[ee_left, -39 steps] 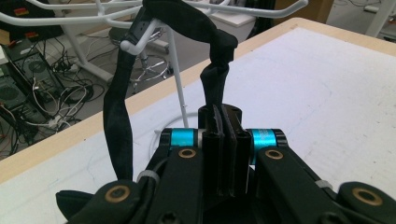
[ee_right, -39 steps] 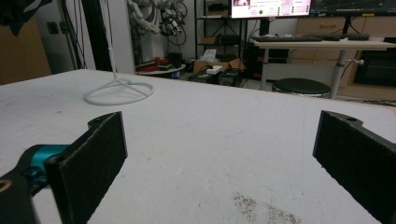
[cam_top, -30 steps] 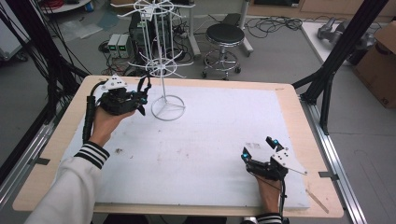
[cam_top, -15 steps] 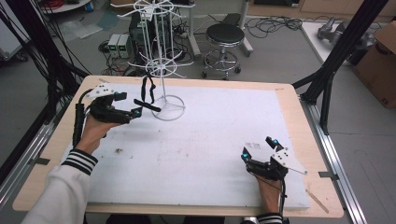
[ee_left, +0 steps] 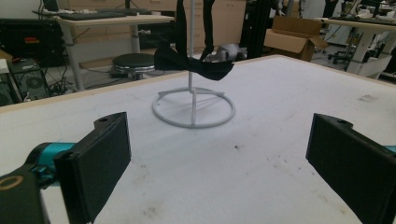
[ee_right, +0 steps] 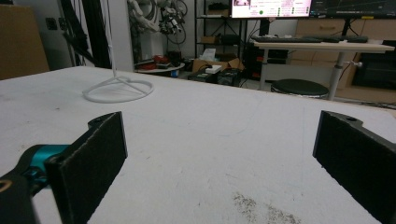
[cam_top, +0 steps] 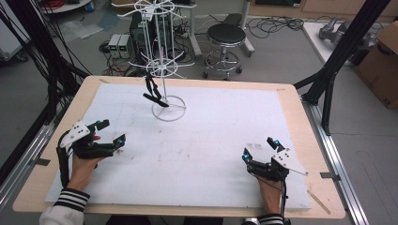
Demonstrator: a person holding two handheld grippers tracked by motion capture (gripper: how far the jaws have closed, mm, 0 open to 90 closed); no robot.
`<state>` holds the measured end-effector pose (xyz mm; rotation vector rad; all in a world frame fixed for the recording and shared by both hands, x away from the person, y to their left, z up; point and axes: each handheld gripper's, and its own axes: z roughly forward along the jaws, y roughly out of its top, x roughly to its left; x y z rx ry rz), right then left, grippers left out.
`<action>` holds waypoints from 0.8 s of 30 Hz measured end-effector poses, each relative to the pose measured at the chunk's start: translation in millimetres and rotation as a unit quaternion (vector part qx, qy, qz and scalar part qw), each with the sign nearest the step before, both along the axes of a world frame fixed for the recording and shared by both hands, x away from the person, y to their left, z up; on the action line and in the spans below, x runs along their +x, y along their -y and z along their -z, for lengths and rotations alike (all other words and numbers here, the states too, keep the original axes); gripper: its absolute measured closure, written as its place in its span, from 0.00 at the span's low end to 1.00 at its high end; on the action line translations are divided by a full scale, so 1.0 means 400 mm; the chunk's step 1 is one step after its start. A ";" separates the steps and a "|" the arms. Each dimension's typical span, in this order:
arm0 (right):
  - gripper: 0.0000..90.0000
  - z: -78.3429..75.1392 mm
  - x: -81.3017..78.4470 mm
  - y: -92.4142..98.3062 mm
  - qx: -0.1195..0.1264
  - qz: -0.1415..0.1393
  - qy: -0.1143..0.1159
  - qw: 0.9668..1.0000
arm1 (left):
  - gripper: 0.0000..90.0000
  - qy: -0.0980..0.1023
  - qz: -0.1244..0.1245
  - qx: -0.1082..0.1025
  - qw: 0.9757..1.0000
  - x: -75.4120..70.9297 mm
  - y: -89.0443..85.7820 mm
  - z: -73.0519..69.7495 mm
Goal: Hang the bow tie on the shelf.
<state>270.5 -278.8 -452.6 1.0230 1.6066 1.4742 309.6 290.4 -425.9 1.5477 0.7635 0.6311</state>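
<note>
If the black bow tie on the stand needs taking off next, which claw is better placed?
Probably left. The left claw is open on the stand's side of the table, facing the black bow tie on the white stand. The right claw sits farther off.

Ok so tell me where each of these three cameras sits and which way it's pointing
High view: above the person's side, looking forward and down at the white table; shows both hands, left gripper and right gripper.
Left gripper view: rides the left gripper, low over the table, facing the white wire stand with a black bow tie hanging on it.
Right gripper view: rides the right gripper, facing across the table.
Shared: the stand's ring base appears in all three.
</note>
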 end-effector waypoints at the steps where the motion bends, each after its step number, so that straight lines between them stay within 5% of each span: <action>1: 0.02 0.000 0.000 0.000 0.000 0.001 0.000 1.000 | 0.08 0.007 0.001 0.000 1.000 -0.006 -0.001 0.008; 3: 0.02 0.000 0.000 0.000 0.003 0.001 -0.001 1.000 | 0.08 0.017 -0.001 -0.006 1.000 -0.016 -0.002 0.024; 8: 0.02 0.000 0.000 0.001 0.005 0.005 0.000 1.000 | 0.08 0.008 -0.002 -0.022 1.000 -0.025 -0.003 0.064; 17: 0.02 0.001 -0.001 0.000 0.003 0.006 0.002 1.000 | 0.09 0.042 -0.013 -0.041 0.998 -0.042 -0.008 0.070; 24: 0.02 0.001 -0.003 -0.001 0.001 0.005 0.002 1.000 | 0.10 0.046 -0.020 -0.047 0.998 -0.046 -0.011 0.072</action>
